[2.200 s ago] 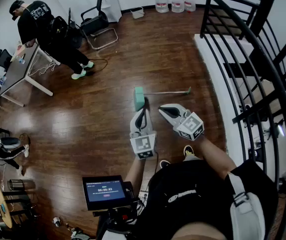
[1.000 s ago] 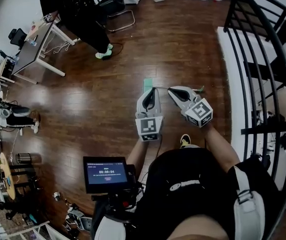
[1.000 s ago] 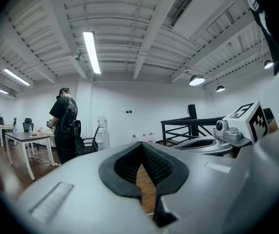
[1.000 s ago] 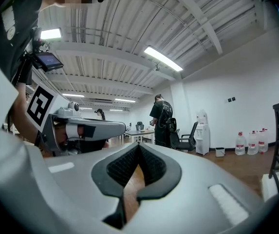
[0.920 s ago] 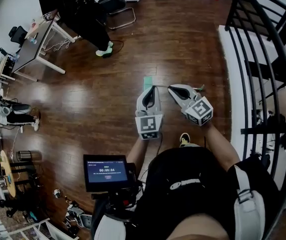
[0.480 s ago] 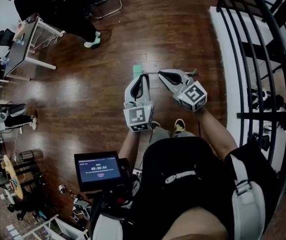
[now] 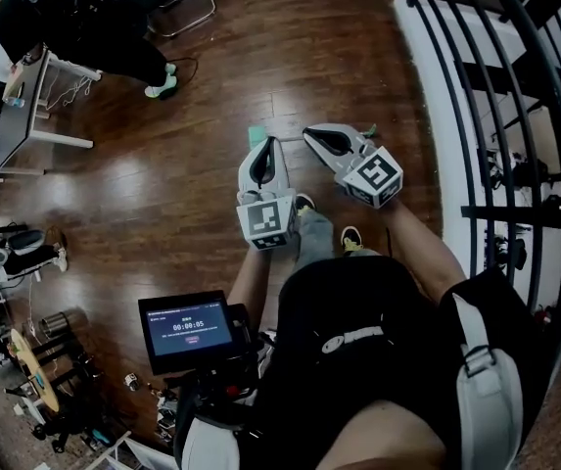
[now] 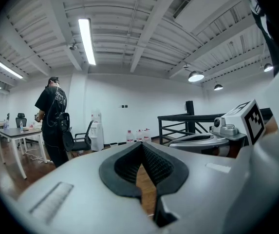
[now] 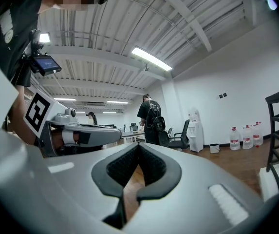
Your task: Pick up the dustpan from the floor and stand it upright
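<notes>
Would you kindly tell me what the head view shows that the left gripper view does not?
Only the head view shows the green dustpan lying on the floor just beyond the left gripper, and the tablet screen below it. Only the left gripper view shows the ceiling light, the water bottles by the far wall, and its own gripper shut on nothing. Both views show the standing person, the right gripper, the black railing and the wooden floor.
</notes>
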`<control>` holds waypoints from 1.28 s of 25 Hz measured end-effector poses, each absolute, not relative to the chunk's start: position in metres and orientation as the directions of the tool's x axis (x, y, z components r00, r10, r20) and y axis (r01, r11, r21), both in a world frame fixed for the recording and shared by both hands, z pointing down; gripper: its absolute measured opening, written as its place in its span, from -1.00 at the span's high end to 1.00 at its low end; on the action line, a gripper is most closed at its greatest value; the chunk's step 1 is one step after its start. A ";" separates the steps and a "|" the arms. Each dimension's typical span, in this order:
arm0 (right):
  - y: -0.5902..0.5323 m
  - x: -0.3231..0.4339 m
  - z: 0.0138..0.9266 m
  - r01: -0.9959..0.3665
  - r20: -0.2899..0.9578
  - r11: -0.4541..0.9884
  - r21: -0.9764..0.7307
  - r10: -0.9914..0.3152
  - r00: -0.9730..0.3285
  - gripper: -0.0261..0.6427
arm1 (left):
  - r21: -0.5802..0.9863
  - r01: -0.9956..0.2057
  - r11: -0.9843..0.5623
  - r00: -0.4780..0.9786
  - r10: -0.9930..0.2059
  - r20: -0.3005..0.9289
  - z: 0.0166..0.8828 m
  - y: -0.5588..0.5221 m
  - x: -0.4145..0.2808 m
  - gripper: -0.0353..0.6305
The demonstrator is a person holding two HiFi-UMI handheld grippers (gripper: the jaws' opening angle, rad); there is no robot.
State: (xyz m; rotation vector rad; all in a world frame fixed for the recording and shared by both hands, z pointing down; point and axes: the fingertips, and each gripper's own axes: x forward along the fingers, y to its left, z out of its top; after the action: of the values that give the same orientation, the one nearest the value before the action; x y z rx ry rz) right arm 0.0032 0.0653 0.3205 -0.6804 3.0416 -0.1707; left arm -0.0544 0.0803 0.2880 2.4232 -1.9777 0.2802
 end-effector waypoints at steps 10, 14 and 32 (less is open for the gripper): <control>-0.010 -0.038 0.339 -0.489 0.100 0.866 -0.105 -0.480 -0.871 0.91 | -0.047 -0.963 -0.264 0.254 -0.955 0.152 0.313 0.001 -0.099 0.84; -0.031 -0.051 0.348 -0.509 0.140 0.856 -0.095 -0.495 -0.858 0.91 | -0.003 -0.962 -0.272 0.268 -0.950 0.161 0.322 -0.020 -0.118 0.84; -0.092 -0.018 0.390 -0.563 0.219 0.814 -0.143 -0.529 -0.820 0.91 | -0.142 -0.861 -0.488 0.421 -0.841 0.341 0.397 -0.092 -0.087 0.84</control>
State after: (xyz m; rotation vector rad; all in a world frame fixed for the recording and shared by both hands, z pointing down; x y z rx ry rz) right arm -0.0179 -0.0917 0.3897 -0.9570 3.1523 -0.3354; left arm -0.0875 -0.0920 0.3973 2.6013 -1.5598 0.5741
